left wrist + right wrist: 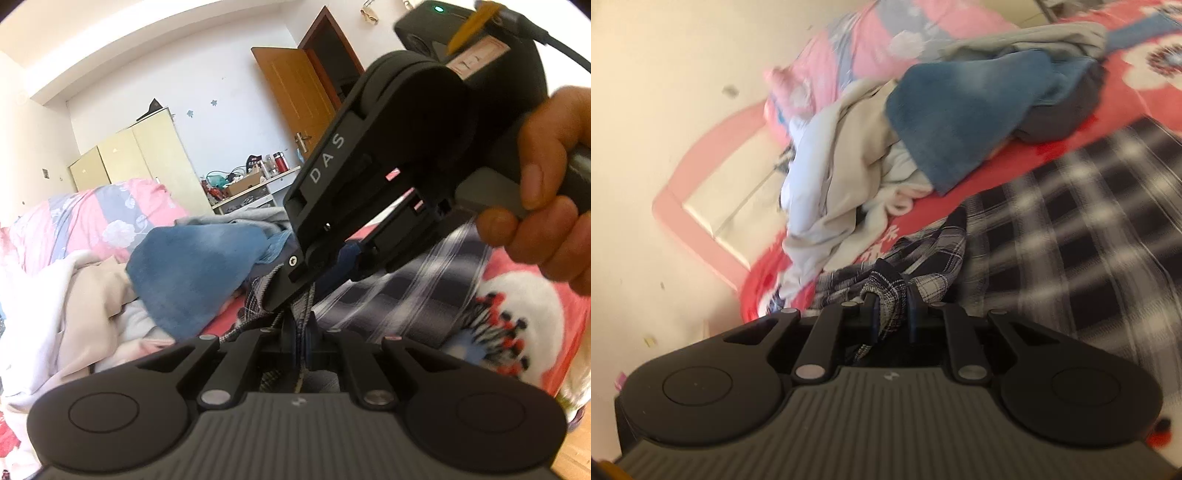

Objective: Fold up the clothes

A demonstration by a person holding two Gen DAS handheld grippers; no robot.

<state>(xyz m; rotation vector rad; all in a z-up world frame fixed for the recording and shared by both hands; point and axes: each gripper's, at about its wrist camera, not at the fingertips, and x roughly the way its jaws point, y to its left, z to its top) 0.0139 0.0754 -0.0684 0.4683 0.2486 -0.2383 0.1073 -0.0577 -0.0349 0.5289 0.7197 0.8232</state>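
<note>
A black-and-white plaid garment (424, 273) lies spread over the red bed. In the left wrist view my left gripper (300, 332) is shut on a bunched edge of it, with cloth pinched between the pads. My right gripper (314, 284), held by a hand (546, 192), comes in from the upper right. It meets the same cloth just above the left one. In the right wrist view the plaid garment (1071, 221) stretches off to the right. There my right gripper (892, 301) has a gathered fold clamped between its blue-padded fingers.
A pile of loose clothes lies beyond: a blue fleecy piece (195, 266), beige and white garments (74, 306) and a grey one. The red floral bedsheet (517, 314) and a pink quilt (92, 214) surround them. A pink headboard (701, 206) stands against the wall.
</note>
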